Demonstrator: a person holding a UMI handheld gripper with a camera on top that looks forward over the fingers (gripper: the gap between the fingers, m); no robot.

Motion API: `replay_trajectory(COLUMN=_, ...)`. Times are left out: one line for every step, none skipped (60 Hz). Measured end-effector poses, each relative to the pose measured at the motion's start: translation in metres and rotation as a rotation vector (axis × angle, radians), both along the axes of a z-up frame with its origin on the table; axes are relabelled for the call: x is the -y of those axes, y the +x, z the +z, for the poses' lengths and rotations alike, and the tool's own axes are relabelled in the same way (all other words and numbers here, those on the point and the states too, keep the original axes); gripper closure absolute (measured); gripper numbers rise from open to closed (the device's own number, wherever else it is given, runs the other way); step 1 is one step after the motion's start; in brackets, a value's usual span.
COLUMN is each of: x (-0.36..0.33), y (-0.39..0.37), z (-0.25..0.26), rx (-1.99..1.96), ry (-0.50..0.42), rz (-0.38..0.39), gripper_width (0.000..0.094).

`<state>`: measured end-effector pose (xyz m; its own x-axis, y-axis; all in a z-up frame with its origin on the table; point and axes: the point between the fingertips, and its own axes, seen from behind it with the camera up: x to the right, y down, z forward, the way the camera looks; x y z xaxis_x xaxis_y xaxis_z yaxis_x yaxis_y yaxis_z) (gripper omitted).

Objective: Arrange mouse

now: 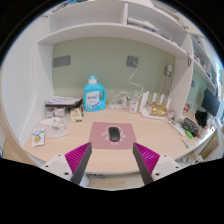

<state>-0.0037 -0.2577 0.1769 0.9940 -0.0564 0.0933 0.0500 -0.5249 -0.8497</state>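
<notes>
Dark grey and rounded, the small computer mouse (114, 133) lies on a pink square mouse mat (98, 138) just beyond the gripper (112, 166), whose fingers stand apart, holding nothing. Approach straight, low and centred, so both pads straddle its sides evenly.

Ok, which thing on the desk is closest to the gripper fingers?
The dark mouse on the pink mouse pad, just ahead of the open gripper; the blue bottle stands farther back.

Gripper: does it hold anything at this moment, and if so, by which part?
Nothing is held. The gripper is open, and the mouse lies on its pink mat on the desk, just ahead of the fingers.
</notes>
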Motion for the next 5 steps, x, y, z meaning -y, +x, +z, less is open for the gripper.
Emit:
replay_trajectory(x=0.0009, y=-0.0003, z=0.0012, rx=0.004, ry=0.003, rz=0.003, gripper_width=0.0086)
replay_trajectory(x=0.0016, y=-0.0004, z=0.0025, rx=0.008, ry=0.003, rz=0.005, gripper_width=0.0085)
replay_trajectory(x=0.0012, y=-0.0006, z=0.0033, rx=0.011, ry=0.004, rz=0.008, gripper_width=0.0084)
replay_trajectory(x=0.0014, y=-0.0009, z=0.0039, rx=0.011, ry=0.005, rz=0.009, gripper_width=0.0085)
replay_trajectory(x=0.0016, y=-0.0011, z=0.0044, rx=0.011, ry=0.007, rz=0.009, gripper_width=0.0083)
